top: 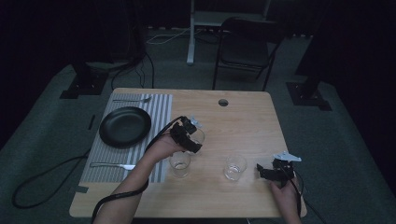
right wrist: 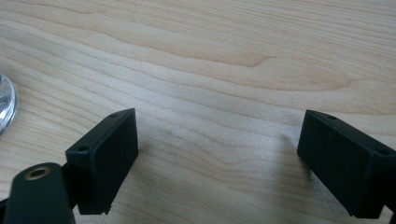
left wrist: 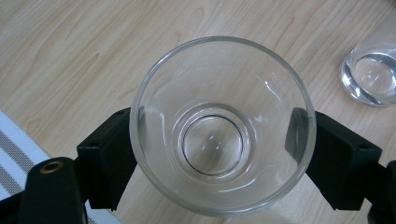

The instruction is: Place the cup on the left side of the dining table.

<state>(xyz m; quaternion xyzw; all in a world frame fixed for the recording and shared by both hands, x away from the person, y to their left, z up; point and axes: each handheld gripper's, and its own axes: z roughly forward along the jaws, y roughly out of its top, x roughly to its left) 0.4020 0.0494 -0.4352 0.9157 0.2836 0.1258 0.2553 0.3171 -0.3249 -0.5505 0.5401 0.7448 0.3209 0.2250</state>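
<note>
Left gripper [left wrist: 219, 140] pinching a clear glass [left wrist: 219, 126] over the wooden table [left wrist: 70, 56].
Right gripper [right wrist: 219, 140] is resting with jaws spread wide; in the dim high view the held glass is sitting half hidden behind the left hand [top: 163, 147], beside the striped placemat [top: 159, 107].

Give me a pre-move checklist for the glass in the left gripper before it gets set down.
1. Left gripper clamped on the held glass: ok.
2. Held glass upright and empty: ok.
3. Held glass lifted off the table: cannot tell.
4. Second glass and third glass apart from the held one: ok.
5. Right gripper open, nothing between its jaws: ok.
</note>
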